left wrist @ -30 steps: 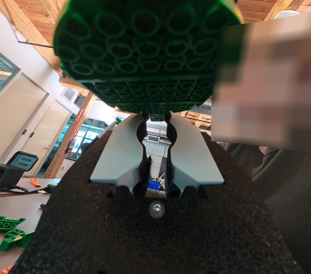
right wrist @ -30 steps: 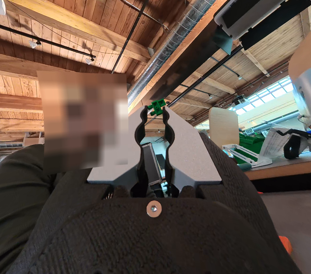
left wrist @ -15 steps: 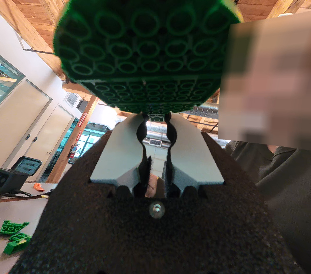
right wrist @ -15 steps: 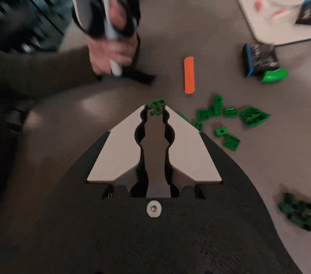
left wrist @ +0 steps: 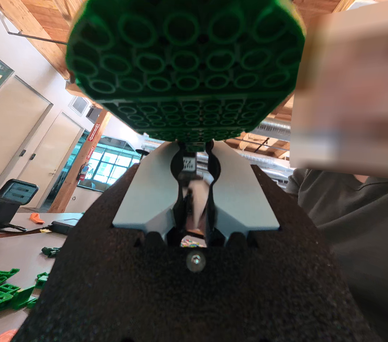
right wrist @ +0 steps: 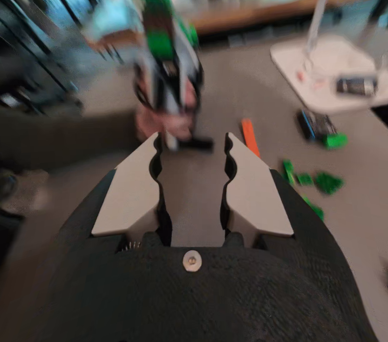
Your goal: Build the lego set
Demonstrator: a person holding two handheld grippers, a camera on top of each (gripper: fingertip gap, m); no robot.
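Observation:
My left gripper [left wrist: 194,146] is shut on the edge of a large round green lego plate assembly [left wrist: 184,54], held up toward the wooden ceiling with its underside facing the camera. In the blurred right wrist view that gripper [right wrist: 165,71] and the green assembly [right wrist: 161,38] show at upper centre, held by a hand [right wrist: 165,122]. My right gripper [right wrist: 192,138] is open and empty above the grey table [right wrist: 189,195]. Loose green lego pieces [right wrist: 315,179] lie to its right on the table.
An orange strip [right wrist: 249,138] lies right of the right fingers. A black-and-blue block [right wrist: 317,124] with a green piece [right wrist: 336,139] and a white base with a post [right wrist: 327,71] sit at the far right. More green pieces [left wrist: 14,292] lie at the left wrist view's lower left. The tips of one gripper are about 9 centimetres away from the tips of the other.
My right gripper swung down from the ceiling to face the table, then opened; the small green piece it held is gone from between its fingers. The left gripper keeps holding the plate assembly up.

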